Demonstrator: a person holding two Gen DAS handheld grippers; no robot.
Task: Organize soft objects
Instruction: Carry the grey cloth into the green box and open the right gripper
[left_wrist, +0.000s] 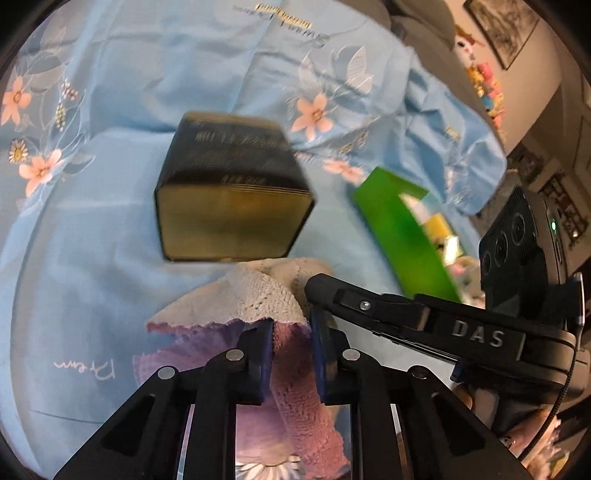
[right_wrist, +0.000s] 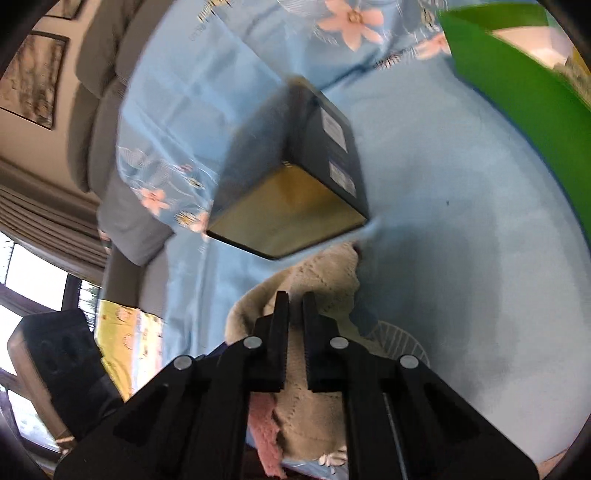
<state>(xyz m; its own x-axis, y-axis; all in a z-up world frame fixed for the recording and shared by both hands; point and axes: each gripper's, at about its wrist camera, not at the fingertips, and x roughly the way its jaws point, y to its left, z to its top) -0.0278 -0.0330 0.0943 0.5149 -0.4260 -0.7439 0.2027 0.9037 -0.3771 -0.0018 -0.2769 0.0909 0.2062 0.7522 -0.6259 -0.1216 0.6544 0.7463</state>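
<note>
Left wrist view: left tongs (left_wrist: 291, 343) are closed on a fold of the towel (left_wrist: 258, 295), whose pink-purple pile is pinched between the blue pads while its beige knit side drapes forward over the tips. The towel lies on the light blue floral sheet (left_wrist: 110, 221), just in front of a dark box (left_wrist: 232, 188) with a gold face; the towel's far edge sits right at the box's near side. A green box (left_wrist: 399, 236) stands to the right, holding small blurred items. The right tongs (left_wrist: 314, 286) reach in from the right, tip at the towel beside the left pads.

Right wrist view: right tongs (right_wrist: 295, 306) are closed on the beige knit side of the towel (right_wrist: 325, 280), with cloth filling the narrow gap between the fingers. A pink strip of the towel shows below the fingers. The dark box (right_wrist: 295, 184) sits just beyond the towel; the green box (right_wrist: 517, 103) is at upper right. The sheet (right_wrist: 461, 240) covers the rest.
</note>
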